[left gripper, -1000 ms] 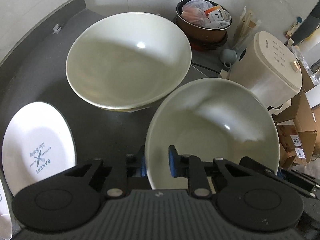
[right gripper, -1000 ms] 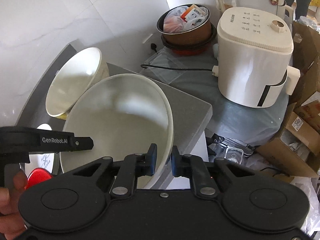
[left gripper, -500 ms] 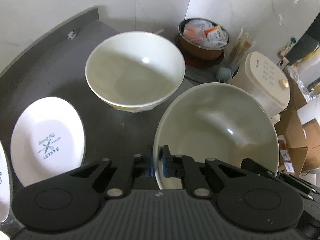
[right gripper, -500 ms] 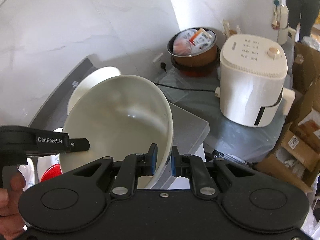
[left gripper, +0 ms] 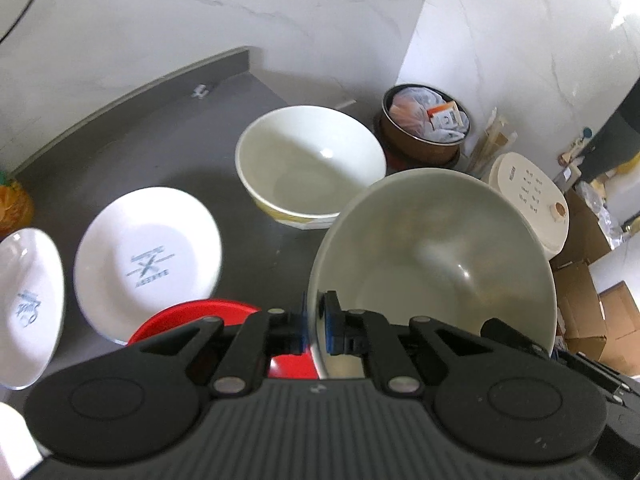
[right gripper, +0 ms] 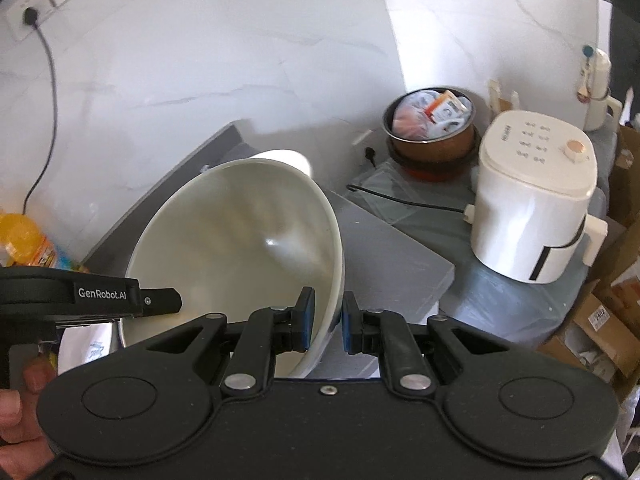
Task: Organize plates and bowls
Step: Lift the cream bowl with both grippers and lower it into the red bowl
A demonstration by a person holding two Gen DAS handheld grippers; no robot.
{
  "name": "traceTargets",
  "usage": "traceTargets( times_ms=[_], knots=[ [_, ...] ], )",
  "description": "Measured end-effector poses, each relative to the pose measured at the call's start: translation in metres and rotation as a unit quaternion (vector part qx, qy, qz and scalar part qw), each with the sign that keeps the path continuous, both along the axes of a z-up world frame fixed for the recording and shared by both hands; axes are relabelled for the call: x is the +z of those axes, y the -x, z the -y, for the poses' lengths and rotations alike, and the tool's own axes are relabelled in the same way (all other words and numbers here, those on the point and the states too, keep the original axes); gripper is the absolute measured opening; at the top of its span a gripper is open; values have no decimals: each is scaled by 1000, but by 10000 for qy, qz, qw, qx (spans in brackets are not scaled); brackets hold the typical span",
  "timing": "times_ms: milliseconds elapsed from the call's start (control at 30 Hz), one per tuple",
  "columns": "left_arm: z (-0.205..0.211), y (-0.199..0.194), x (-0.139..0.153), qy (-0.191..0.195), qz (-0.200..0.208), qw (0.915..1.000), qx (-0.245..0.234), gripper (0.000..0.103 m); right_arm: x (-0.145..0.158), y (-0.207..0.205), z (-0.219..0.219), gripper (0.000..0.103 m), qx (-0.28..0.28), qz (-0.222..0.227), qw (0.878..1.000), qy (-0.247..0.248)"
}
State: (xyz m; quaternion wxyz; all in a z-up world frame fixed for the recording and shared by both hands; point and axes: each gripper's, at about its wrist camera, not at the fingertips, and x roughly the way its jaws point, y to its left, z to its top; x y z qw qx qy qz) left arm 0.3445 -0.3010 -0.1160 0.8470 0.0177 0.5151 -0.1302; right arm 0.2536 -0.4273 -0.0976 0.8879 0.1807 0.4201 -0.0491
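Since the earlier frame the big pale bowl has risen off the grey tabletop, which now lies further below, and the left tool has closed its jaws onto the bowl's rim. The right tool pinches the opposite rim, so the bowl hangs tilted between both. Below sit a second bowl, two white plates, and a red plate.

Bare counter behind plates, bowl
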Motion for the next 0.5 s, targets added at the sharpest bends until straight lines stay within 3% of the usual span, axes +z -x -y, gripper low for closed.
traceTargets(
  times_ms=[500],
  knots=[
    [-54, 21, 17, 112, 82, 9982, 583, 7, 7, 3, -44, 15, 672, 47, 9977, 27]
  ],
)
